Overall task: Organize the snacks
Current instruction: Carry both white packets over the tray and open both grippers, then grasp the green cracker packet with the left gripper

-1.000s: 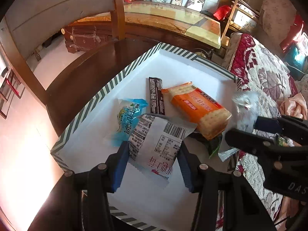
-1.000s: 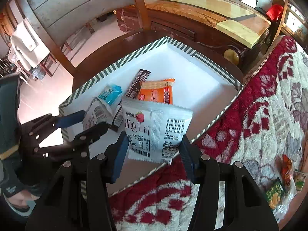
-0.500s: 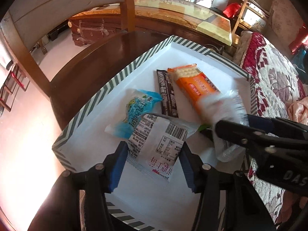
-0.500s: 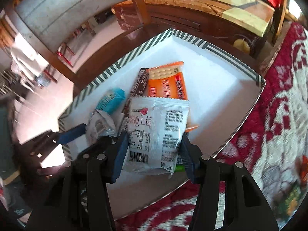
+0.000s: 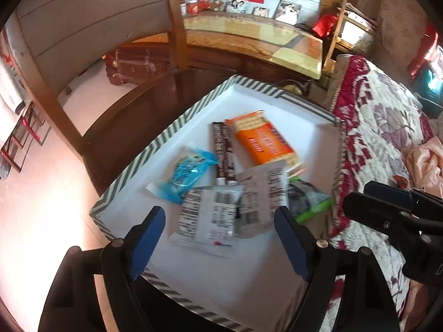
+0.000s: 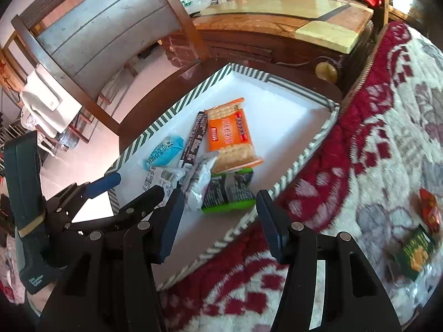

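A white tray with a striped rim [image 5: 155, 149] [image 6: 171, 110] holds an orange cracker pack [image 5: 263, 144], a dark bar [image 5: 224, 152], a blue packet [image 5: 185, 174], a green-and-black packet [image 6: 229, 191] and two white packets. One white packet [image 5: 210, 218] lies flat under my left gripper [image 5: 218, 215], whose jaws are opening and clear of it. The other white packet [image 6: 199, 182] lies crumpled just ahead of my right gripper [image 6: 218, 204], which stands open with nothing pressed between its pads. The grippers hover side by side at the tray's near end.
The tray sits on a dark wooden chair seat [image 5: 124, 127] beside a red-and-white quilt [image 6: 373, 138]. A red packet [image 6: 429, 210] and a green packet [image 6: 415, 251] lie on the quilt at the right. A wooden table [image 5: 249, 36] stands behind.
Both grippers let go of their white packets, which now lie in the tray. The left jaws spread wide. Both grippers drew back from the snacks.
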